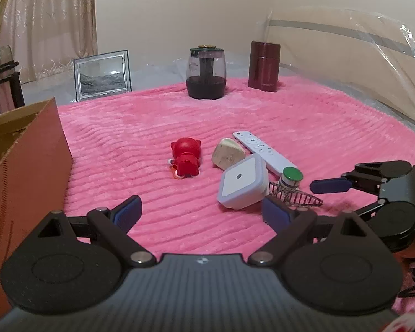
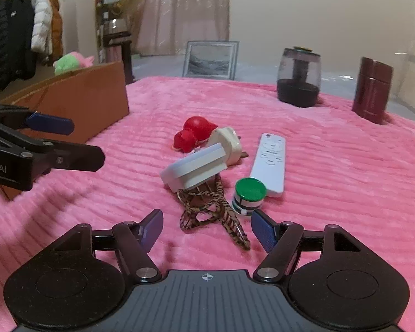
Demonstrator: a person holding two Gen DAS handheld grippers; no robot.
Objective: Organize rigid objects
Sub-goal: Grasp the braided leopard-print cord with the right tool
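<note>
left tool (image 1: 200, 212): jaws wide, empty, over pink blanket (image 1: 124, 149) | right tool (image 2: 207, 228): jaws parted, empty, striped hair clip (image 2: 207, 210) seemingly just ahead | pile: white square device (image 1: 242, 184), remote (image 2: 269, 160), green-capped jar (image 2: 249, 196), red figurine (image 1: 186, 157) | cardboard box (image 1: 27, 160) left

red figurine (image 1: 185, 157), white remote (image 1: 264, 152), clustered
</note>
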